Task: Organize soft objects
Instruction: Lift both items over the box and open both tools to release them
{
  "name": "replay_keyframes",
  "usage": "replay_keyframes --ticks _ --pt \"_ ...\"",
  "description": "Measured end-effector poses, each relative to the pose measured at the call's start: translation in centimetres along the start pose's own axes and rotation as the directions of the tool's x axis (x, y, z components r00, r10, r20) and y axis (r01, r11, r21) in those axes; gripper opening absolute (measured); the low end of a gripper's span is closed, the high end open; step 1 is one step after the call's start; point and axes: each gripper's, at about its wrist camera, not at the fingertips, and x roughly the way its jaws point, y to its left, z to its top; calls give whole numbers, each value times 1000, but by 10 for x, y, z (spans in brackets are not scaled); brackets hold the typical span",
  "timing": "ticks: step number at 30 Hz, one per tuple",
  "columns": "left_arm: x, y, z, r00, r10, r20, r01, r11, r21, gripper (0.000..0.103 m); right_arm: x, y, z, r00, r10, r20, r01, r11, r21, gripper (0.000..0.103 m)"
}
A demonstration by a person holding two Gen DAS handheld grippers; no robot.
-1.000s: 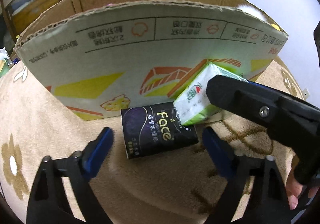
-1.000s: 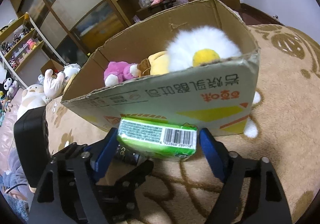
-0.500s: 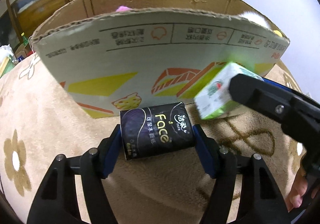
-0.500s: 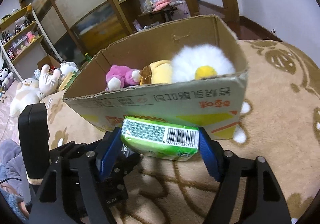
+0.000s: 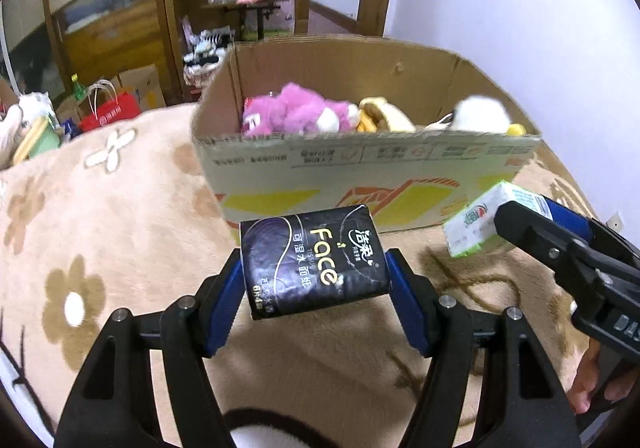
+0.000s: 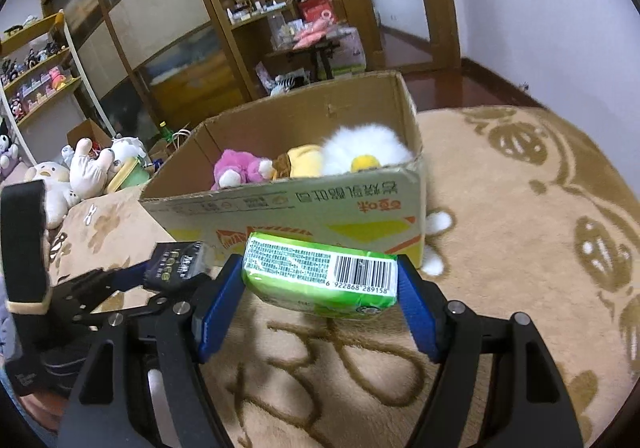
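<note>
My left gripper (image 5: 316,288) is shut on a black tissue pack (image 5: 314,262) and holds it above the carpet, in front of the cardboard box (image 5: 360,164). My right gripper (image 6: 320,284) is shut on a green tissue pack (image 6: 320,274), also lifted, near the box's front right corner. The green pack (image 5: 474,222) shows at the right of the left wrist view. The black pack (image 6: 176,262) shows at the left of the right wrist view. The box (image 6: 304,204) holds a pink plush (image 5: 296,116), a yellow plush (image 5: 380,120) and a white fluffy plush (image 6: 364,152).
The box stands on a beige flower-patterned carpet (image 5: 100,228). Plush toys (image 6: 80,168) and bags (image 5: 108,112) lie at the far left. Wooden shelves (image 6: 180,28) and a small table (image 6: 316,44) stand behind. A white wall (image 5: 520,8) is at the right.
My left gripper shut on the black pack and lifted it off the carpet. Both grippers rose and drew back from the box, so its inside now shows.
</note>
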Motion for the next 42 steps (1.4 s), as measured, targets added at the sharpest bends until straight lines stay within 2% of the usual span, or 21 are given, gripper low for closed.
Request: replay_keyframes --ticks 5,11,19,22,27,30,32,37,42 --pt "-48 -8 4 993 20 112 -21 1000 4 68 -25 8 2 997 -42 68 45 998 -49 78" --pt "-92 -8 27 971 58 231 -57 998 -13 68 -51 15 18 988 -16 153 25 998 -56 78" --pt "-121 1 60 932 117 343 -122 993 -8 68 -72 26 50 968 -9 253 34 995 -92 78" --pt "-127 0 72 920 113 375 -124 992 6 68 -74 28 60 960 -17 280 47 994 -101 78" --pt "-124 -4 92 903 93 420 -116 993 29 68 -68 25 76 950 -34 309 71 991 -110 78" --pt "-116 0 101 887 124 445 -140 990 4 68 -62 24 83 948 -30 318 71 991 -116 78" --pt "-107 5 107 891 111 440 -117 993 -13 68 -56 24 86 946 -37 323 82 988 -128 78" --pt "-89 11 115 900 114 420 -121 993 -10 68 -41 26 89 945 -36 324 94 982 -164 78" --pt "-65 13 116 923 76 378 -80 997 -4 68 -20 28 86 954 -15 298 73 980 -184 78"
